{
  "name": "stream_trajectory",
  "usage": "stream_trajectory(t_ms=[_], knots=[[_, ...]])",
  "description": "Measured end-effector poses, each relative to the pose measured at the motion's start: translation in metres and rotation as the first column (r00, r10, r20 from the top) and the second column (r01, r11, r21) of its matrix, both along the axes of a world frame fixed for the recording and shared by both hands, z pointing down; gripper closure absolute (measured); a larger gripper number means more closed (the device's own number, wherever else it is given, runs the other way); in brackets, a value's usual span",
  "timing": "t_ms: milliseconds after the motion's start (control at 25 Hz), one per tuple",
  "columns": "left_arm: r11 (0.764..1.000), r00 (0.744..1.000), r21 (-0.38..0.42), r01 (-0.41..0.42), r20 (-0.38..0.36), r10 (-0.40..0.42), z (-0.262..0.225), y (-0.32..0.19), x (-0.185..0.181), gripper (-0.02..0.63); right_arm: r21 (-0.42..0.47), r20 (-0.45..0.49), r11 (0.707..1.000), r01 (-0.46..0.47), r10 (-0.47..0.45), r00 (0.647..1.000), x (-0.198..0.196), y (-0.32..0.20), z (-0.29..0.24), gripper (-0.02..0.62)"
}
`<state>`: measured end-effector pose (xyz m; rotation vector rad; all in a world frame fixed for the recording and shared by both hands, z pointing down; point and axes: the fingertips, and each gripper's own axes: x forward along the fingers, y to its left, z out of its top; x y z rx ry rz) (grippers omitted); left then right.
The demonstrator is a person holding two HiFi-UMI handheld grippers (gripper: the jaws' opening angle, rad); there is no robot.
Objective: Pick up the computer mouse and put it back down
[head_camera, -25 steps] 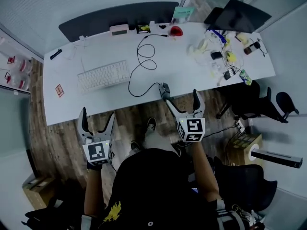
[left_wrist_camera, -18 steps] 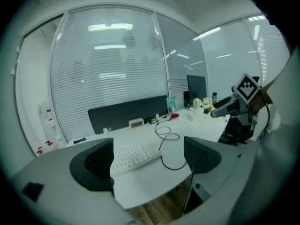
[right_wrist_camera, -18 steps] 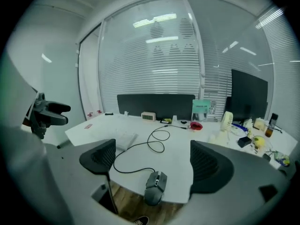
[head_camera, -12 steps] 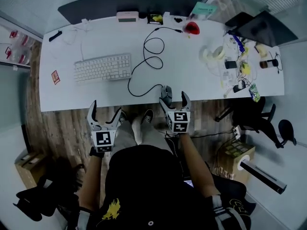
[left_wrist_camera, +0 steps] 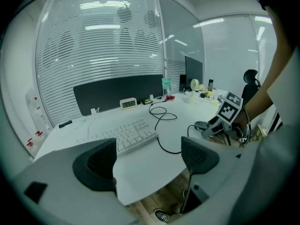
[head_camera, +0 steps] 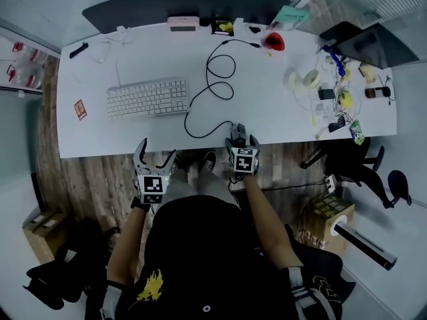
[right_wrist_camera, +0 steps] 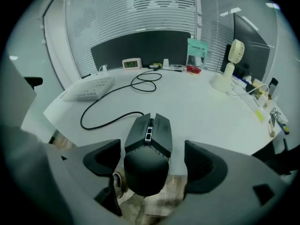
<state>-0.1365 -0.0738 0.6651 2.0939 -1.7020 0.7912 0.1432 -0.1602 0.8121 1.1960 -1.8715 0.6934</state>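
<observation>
The black computer mouse (right_wrist_camera: 147,146) lies at the white desk's near edge (head_camera: 87,142), its rear overhanging slightly; it is also visible in the head view (head_camera: 238,131). My right gripper (right_wrist_camera: 152,162) straddles it from behind. Its jaws are closing, with the mouse between them and a gap showing on each side. In the head view the right gripper (head_camera: 242,140) covers most of the mouse. My left gripper (head_camera: 157,153) hovers off the desk's front edge over the floor. Its jaws (left_wrist_camera: 147,157) are closing slightly, with nothing between them.
A white keyboard (head_camera: 148,99) lies left of the mouse, and the black mouse cable (head_camera: 215,85) loops across the desk's middle. A clock (head_camera: 183,23) and small items line the back edge, with clutter (head_camera: 333,92) at the right end. Shoes (head_camera: 208,162) show below the desk edge.
Both grippers have come down and forward toward the desk's front edge. The right one now sits around the mouse, and its jaws have narrowed a little.
</observation>
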Motion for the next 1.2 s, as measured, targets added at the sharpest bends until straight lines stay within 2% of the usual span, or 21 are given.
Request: stream_trajectory(t_ms=[160, 280, 600, 720, 960, 1080, 1200], knots=[[1.0, 0.999, 0.001, -0.006, -0.032, 0.006, 0.0, -0.013, 0.007, 0.17, 0.013, -0.033, 0.999, 0.029, -0.028, 0.999, -0.002, 0.003, 0.001, 0.239], [1.0, 0.998, -0.012, -0.024, -0.059, 0.023, 0.01, -0.016, 0.015, 0.17, 0.009, -0.03, 0.999, 0.042, -0.041, 0.999, -0.004, 0.004, 0.006, 0.269], [0.999, 0.996, -0.026, -0.046, -0.074, 0.044, 0.014, -0.017, 0.019, 0.174, 0.007, -0.005, 0.999, 0.035, -0.035, 0.999, -0.008, -0.002, -0.014, 0.285], [0.999, 0.997, -0.01, -0.048, -0.068, 0.047, 0.002, -0.023, 0.014, 0.176, 0.044, 0.007, 0.998, 0.035, -0.036, 0.999, -0.011, -0.007, -0.027, 0.287], [0.996, 0.998, 0.084, -0.033, -0.044, 0.037, -0.042, -0.045, 0.003, 0.186, 0.145, 0.046, 0.989, 0.033, -0.04, 0.998, -0.018, -0.028, -0.079, 0.288], [0.991, 0.998, 0.134, -0.018, -0.054, 0.026, -0.069, -0.054, -0.004, 0.202, 0.214, 0.071, 0.977, 0.024, -0.04, 0.997, -0.024, -0.042, -0.116, 0.29], [0.982, 0.998, 0.187, -0.01, -0.061, 0.022, -0.101, -0.058, -0.007, 0.21, 0.303, 0.074, 0.952, 0.033, -0.058, 0.996, -0.028, -0.052, -0.165, 0.29]])
